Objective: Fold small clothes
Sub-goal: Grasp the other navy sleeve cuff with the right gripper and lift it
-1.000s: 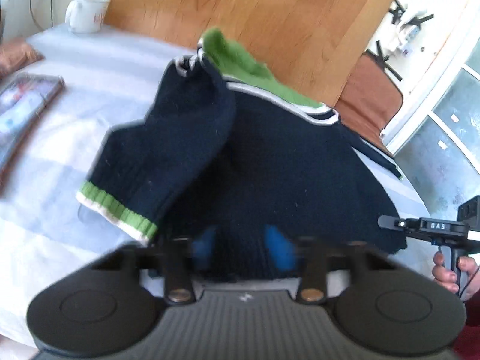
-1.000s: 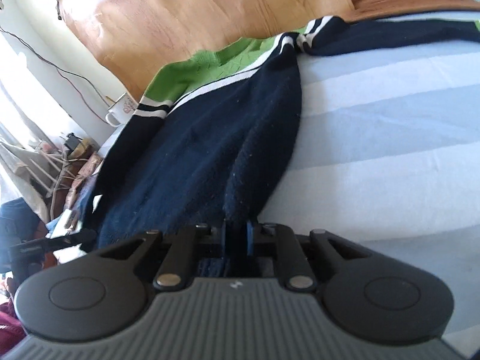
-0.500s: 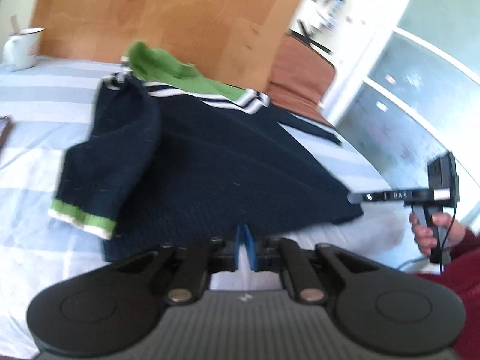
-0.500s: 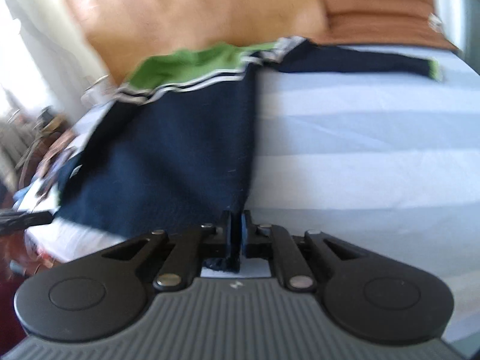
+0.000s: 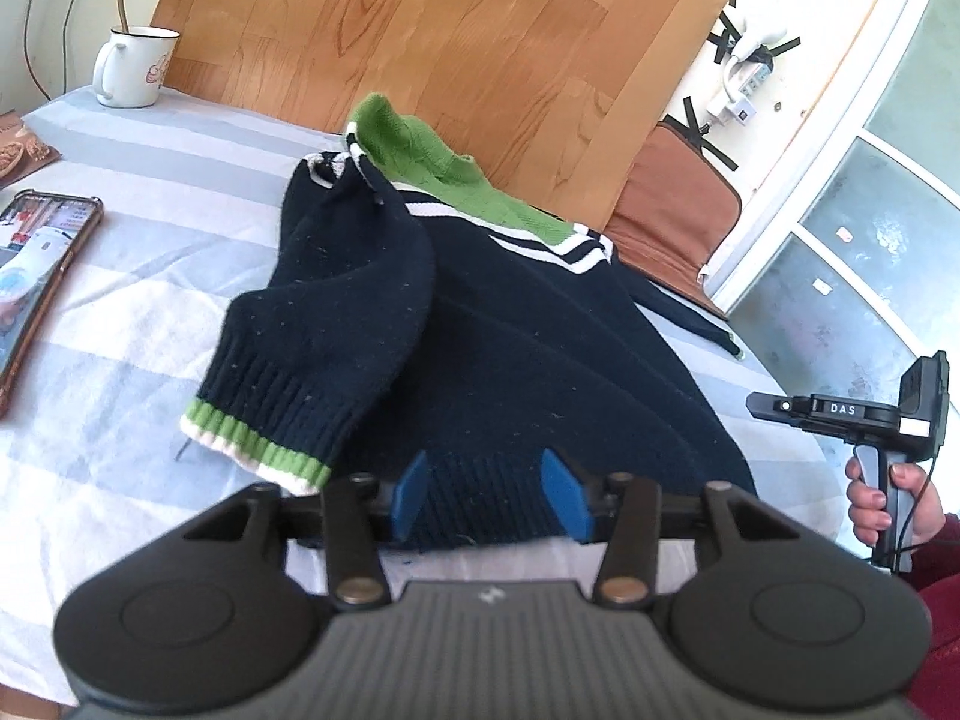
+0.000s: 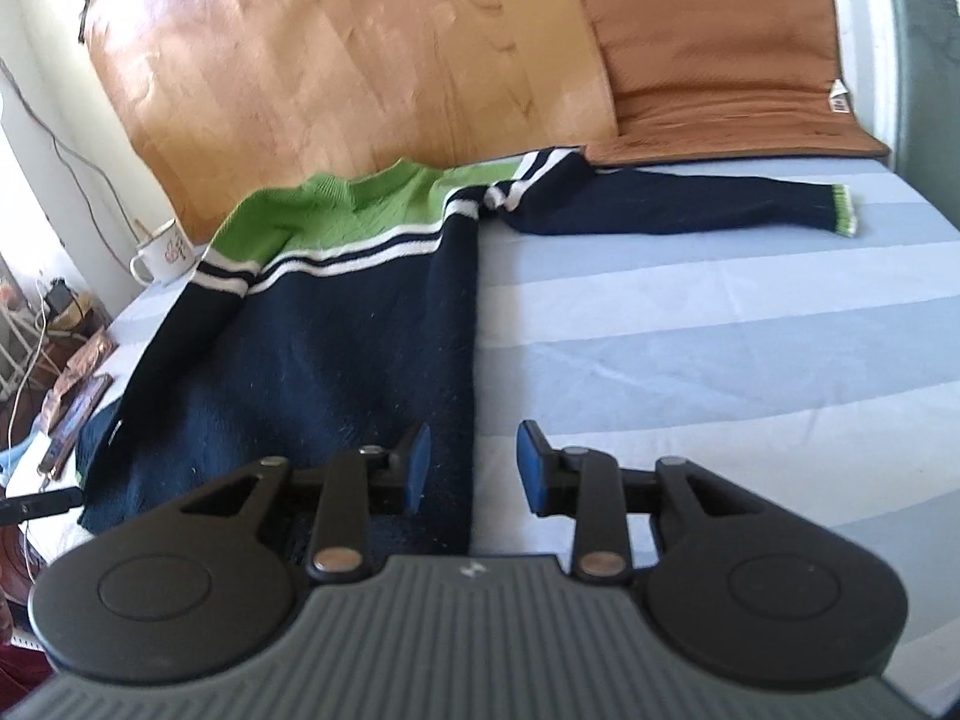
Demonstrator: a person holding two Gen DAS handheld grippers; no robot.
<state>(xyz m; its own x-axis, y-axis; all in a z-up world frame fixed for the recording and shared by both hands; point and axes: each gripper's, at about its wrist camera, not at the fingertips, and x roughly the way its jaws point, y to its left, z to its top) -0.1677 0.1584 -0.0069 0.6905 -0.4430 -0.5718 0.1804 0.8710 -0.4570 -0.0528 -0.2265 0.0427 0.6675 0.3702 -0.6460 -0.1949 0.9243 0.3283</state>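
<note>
A small navy sweater (image 5: 540, 336) with a green yoke and white stripes lies flat on the blue-and-white striped cloth (image 5: 120, 312). One sleeve (image 5: 312, 354) is folded in over its body; its green cuff points toward me. The other sleeve (image 6: 678, 210) lies stretched out to the right. My left gripper (image 5: 486, 495) is open, with the sweater's hem between its blue pads, not pinched. My right gripper (image 6: 471, 468) is open over the sweater's right edge (image 6: 462, 360) near the hem. The sweater also shows in the right wrist view (image 6: 336, 348).
A white mug (image 5: 135, 67) stands at the far left corner. A phone (image 5: 36, 276) and a book lie at the left edge. A wooden board (image 5: 444, 48) leans behind the table, and a brown cushion (image 6: 720, 66) sits at the back right.
Both grippers were shut on the sweater's hem half a second ago and have opened, letting it go. The sweater now lies flat and smoother.
</note>
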